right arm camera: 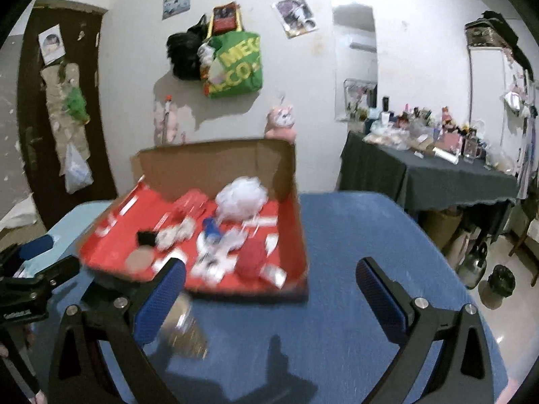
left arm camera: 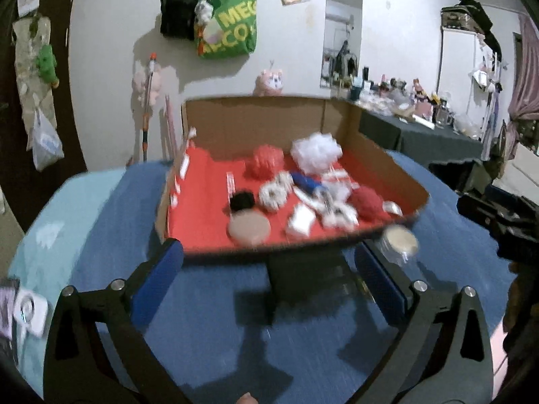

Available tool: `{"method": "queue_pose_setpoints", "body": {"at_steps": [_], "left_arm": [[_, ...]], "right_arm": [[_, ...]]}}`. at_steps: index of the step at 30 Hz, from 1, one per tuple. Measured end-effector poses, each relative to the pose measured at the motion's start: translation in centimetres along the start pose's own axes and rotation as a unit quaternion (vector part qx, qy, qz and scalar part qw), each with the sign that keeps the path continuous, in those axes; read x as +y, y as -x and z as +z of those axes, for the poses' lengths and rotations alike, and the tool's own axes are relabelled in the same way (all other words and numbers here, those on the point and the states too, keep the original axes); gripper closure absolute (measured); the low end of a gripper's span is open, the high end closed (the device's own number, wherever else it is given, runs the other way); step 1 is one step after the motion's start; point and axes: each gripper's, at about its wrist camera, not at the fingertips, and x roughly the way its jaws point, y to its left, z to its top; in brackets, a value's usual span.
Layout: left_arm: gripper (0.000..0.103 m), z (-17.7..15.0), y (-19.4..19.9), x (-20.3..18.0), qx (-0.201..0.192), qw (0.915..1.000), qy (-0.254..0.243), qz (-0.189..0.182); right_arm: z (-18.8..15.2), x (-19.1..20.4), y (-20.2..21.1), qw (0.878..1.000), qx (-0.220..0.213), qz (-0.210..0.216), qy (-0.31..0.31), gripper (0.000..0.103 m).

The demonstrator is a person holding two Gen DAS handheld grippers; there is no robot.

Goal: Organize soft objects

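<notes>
A cardboard box (left arm camera: 256,118) with a red lining stands on the blue table (left arm camera: 209,330). It holds a white mesh pouf (left arm camera: 316,151), a red pouf (left arm camera: 266,160), a black scrunchie (left arm camera: 242,200), white scrunchies (left arm camera: 273,195), a red soft ball (left arm camera: 367,202), a beige round pad (left arm camera: 249,227) and white packets. My left gripper (left arm camera: 269,269) hangs open before the box's front edge, nothing between its fingers. My right gripper (right arm camera: 269,289) is open too, over the table right of the box (right arm camera: 215,158). The white pouf (right arm camera: 241,198) and red ball (right arm camera: 251,259) show there as well.
A clear jar with a beige lid (left arm camera: 399,240) stands at the box's front right corner, blurred beside my right gripper's left finger (right arm camera: 161,299). A dark-clothed side table (right arm camera: 427,181) crowded with bottles stands at the right. Bags hang on the wall (left arm camera: 229,27).
</notes>
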Motion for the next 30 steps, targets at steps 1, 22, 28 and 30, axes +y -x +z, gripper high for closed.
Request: {"method": "queue_pose_setpoints", "body": {"at_steps": [1,22,28,30], "left_arm": [[0.000,-0.8,0.5,-0.2,0.011,0.9999,0.005,-0.002],[0.000,-9.0,-4.7,-1.5,0.174,0.9835,0.009,0.047],[0.000,-9.0,-4.3,-1.1,0.173,0.9838,0.019,0.044],[0.000,-8.9,-4.5,-1.2,0.172,0.9839,0.019,0.045]], "right_arm": [[-0.6,0.2,0.5,1.000,0.005,0.006,0.001,0.000],[-9.9,2.7,-5.5,0.983,0.183,-0.008,0.008,0.000],[-9.8,2.6,-5.5,0.983,0.183,-0.010,0.006,0.000],[-9.9,2.7,-5.4,0.983,0.182,-0.011,0.006,0.000]]}}
